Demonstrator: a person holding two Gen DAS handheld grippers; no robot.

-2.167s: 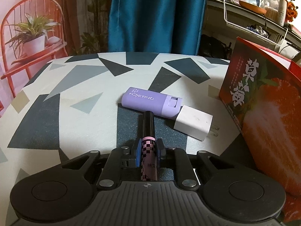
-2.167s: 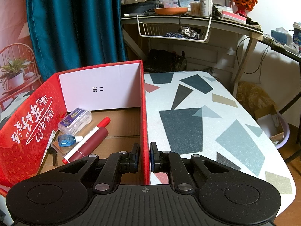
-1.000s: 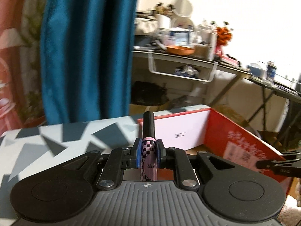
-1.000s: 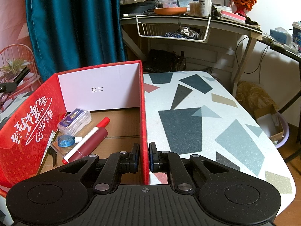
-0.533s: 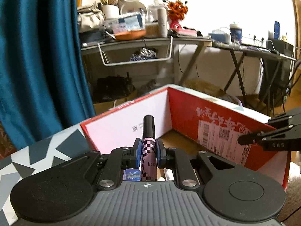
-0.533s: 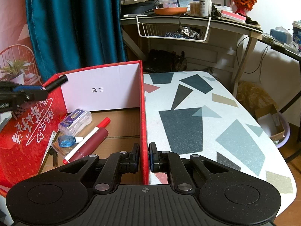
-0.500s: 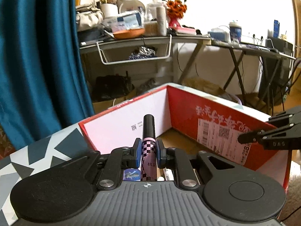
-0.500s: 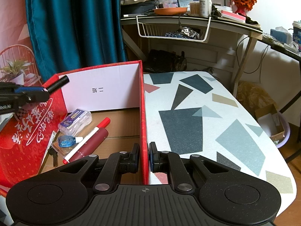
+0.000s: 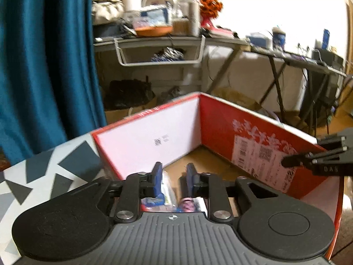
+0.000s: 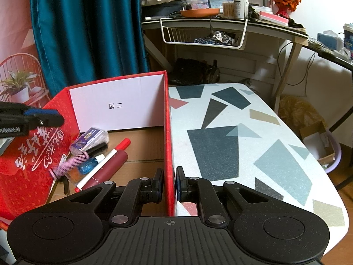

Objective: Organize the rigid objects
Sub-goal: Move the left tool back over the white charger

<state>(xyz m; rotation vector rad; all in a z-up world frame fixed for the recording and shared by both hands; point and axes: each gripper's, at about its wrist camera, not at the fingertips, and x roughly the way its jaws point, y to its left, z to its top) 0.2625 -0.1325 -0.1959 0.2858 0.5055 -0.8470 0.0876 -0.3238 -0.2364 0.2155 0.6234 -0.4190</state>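
My left gripper (image 9: 173, 172) is open and empty above the red cardboard box (image 9: 220, 119). The pink-and-black checkered tube (image 10: 76, 160) lies inside the box on the other items; a bit of it shows under my left fingers (image 9: 187, 203). My right gripper (image 10: 169, 182) is shut on the right wall of the red box (image 10: 168, 137). The left gripper also shows in the right wrist view (image 10: 47, 117), over the box's left wall.
In the box lie a clear case with a blue label (image 10: 89, 138), a small blue bottle (image 10: 89, 164), a maroon tube (image 10: 108, 172) and a red-capped pen (image 10: 106, 159). The patterned table (image 10: 242, 137) extends to the right. A cluttered desk (image 10: 220, 22) stands behind.
My left gripper opened and let go of the checkered tube, which dropped into the box. The right gripper has kept its hold on the box wall.
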